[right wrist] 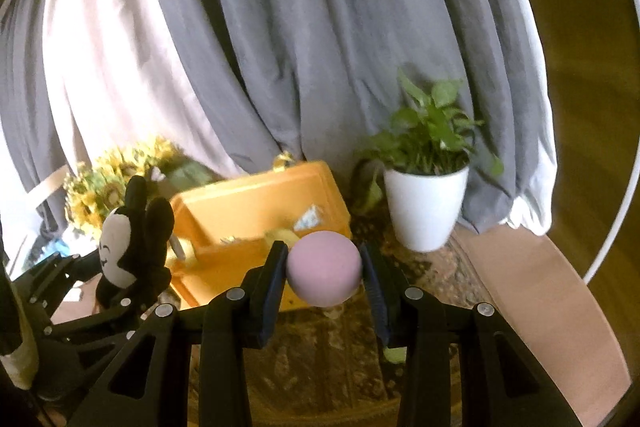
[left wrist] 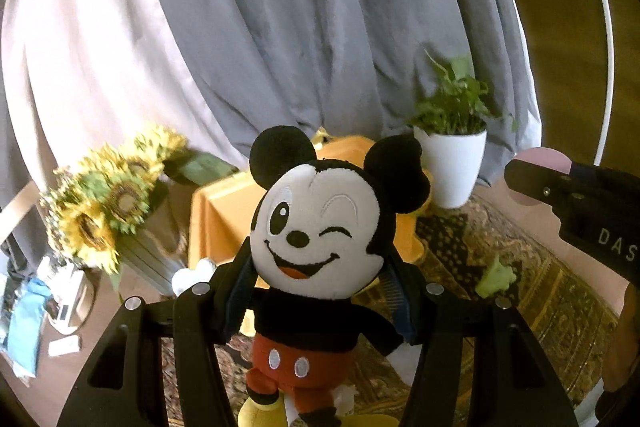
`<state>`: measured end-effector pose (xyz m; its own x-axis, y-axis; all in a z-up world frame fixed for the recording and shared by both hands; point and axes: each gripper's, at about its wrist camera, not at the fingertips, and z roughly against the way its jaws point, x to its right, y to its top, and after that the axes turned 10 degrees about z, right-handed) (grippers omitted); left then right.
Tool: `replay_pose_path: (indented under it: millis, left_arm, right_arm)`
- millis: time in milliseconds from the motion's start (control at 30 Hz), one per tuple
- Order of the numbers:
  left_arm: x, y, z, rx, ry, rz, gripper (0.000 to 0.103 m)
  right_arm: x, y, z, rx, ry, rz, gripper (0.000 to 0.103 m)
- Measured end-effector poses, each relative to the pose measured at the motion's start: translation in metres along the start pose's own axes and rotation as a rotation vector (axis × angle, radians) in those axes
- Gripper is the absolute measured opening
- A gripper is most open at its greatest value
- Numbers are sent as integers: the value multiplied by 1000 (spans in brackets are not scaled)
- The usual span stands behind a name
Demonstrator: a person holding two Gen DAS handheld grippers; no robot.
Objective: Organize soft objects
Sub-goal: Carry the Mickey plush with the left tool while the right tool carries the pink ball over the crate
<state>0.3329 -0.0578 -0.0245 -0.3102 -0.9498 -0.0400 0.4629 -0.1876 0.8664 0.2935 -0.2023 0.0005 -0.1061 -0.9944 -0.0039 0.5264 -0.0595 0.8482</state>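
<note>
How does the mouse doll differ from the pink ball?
The mouse doll is a black, white and red figure with ears and limbs; the pink ball is plain, smooth and round. The doll sits in the left gripper, the ball in the right gripper. Both are clamped between jaws above the rug.

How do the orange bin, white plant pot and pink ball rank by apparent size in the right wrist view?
1. orange bin
2. white plant pot
3. pink ball

Pot and ball look close; the ball sits nearest the camera, between the hand-held gripper's pads, so its true rank is unsure.

Black hand-held gripper, silver screws, ribbed blue pads
</note>
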Motion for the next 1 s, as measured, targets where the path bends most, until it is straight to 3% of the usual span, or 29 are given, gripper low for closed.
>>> replay_pose_path:
  millis: [633,1000]
  left_arm:
    - [-23,54,-10,115,-5,-49,58]
    - [-34,82,-57,135,-17,-93,58]
  right_arm:
    - [-22,50,-18,110,0,-17,39]
    - [-30,72,-72,68,-12,20,39]
